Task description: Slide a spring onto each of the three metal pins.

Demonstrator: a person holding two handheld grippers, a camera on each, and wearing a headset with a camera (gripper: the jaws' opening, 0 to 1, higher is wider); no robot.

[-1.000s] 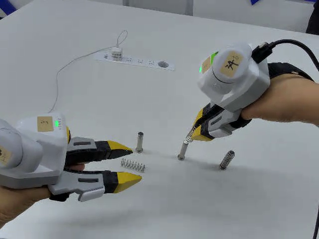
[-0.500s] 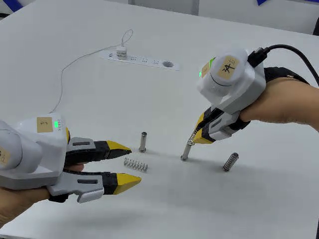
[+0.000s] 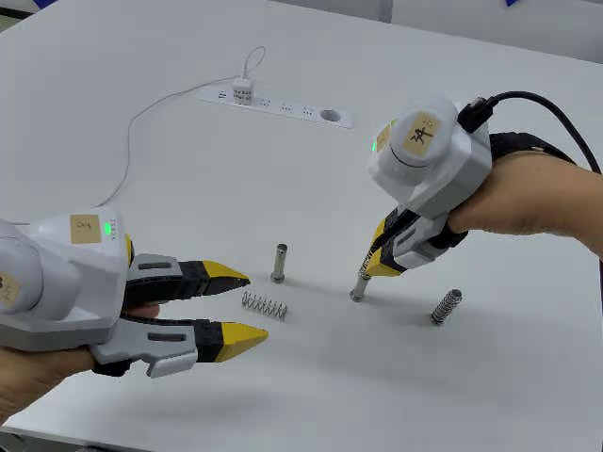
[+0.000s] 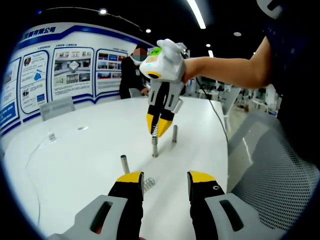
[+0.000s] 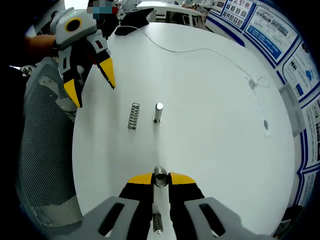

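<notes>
Three metal pins stand on the white table (image 3: 170, 188). The left pin (image 3: 280, 263) (image 4: 124, 163) (image 5: 158, 113) is bare. A loose spring (image 3: 263, 304) (image 4: 148, 184) (image 5: 133, 116) lies beside it, just ahead of my open left gripper (image 3: 247, 306) (image 4: 166, 177) (image 5: 92, 75). My right gripper (image 3: 374, 268) (image 4: 160, 125) (image 5: 160, 179) is shut on a spring (image 3: 367, 256) (image 4: 155, 131) (image 5: 160, 177), tilted over the top of the middle pin (image 3: 360, 288) (image 4: 155, 148). The right pin (image 3: 447, 306) (image 4: 174, 133) carries a spring.
A white power strip (image 3: 283, 105) (image 5: 260, 107) with a plug and a thin cable (image 3: 141, 118) lies at the far side of the table. A black cable (image 3: 537, 104) runs from my right gripper. A mesh chair (image 4: 270, 165) stands beside the table.
The head camera has shifted. My right gripper, with its spring, has sunk slightly over the middle pin. The left gripper stays open by the loose spring.
</notes>
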